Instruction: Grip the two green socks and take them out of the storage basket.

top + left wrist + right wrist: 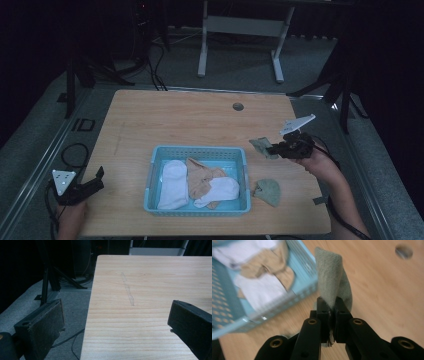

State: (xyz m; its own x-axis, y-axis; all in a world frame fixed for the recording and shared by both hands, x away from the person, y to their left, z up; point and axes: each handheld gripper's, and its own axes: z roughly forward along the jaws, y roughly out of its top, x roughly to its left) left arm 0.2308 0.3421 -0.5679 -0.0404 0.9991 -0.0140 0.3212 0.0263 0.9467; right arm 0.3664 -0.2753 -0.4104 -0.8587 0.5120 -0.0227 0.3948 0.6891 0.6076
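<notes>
My right gripper is shut on a grey-green sock and holds it above the table, just right of the blue basket. In the right gripper view the sock stands up from between the closed jaws of that gripper, with the basket at the left. A second grey-green sock lies on the table near the basket's right front corner. The basket holds white socks and tan socks. My left gripper rests at the table's front left edge, open, nothing between its fingers.
The wooden table has a round cable hole near its far edge. Beyond it stand a white desk frame and dark stands. Grey floor and cables lie past the table's left edge.
</notes>
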